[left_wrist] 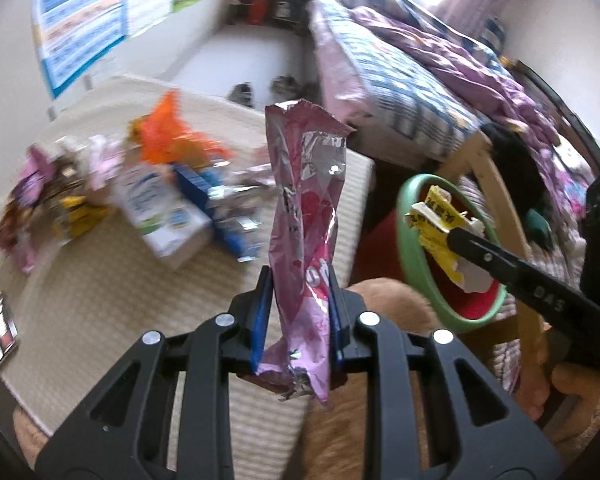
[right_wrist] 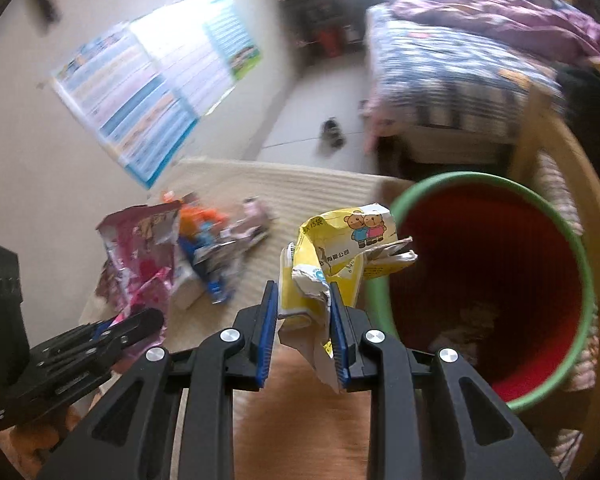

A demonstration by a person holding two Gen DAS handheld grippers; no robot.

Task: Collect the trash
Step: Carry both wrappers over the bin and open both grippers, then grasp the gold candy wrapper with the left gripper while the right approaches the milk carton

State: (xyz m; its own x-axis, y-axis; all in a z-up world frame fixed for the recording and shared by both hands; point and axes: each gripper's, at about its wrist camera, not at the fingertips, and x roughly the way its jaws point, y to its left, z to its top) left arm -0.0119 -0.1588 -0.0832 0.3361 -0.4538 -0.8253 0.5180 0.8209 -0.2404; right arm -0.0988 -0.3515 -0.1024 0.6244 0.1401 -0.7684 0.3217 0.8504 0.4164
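Pink wrapper [left_wrist: 306, 240] pinched upright in left tongs [left_wrist: 300, 312], short of bin [right_wrist: 576, 240]; right tongs [right_wrist: 306, 332] clamp yellow carton [right_wrist: 340, 256] at bin rim, not dropped; bin nearly empty, trash pile [left_wrist: 140, 184] waits on tabletop [left_wrist: 100, 300]

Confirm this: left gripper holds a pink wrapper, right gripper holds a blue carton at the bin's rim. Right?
Not quite. The right gripper holds a yellow carton, not blue; the right wrist view shows it. The left gripper does hold the pink wrapper, and the bin is there.
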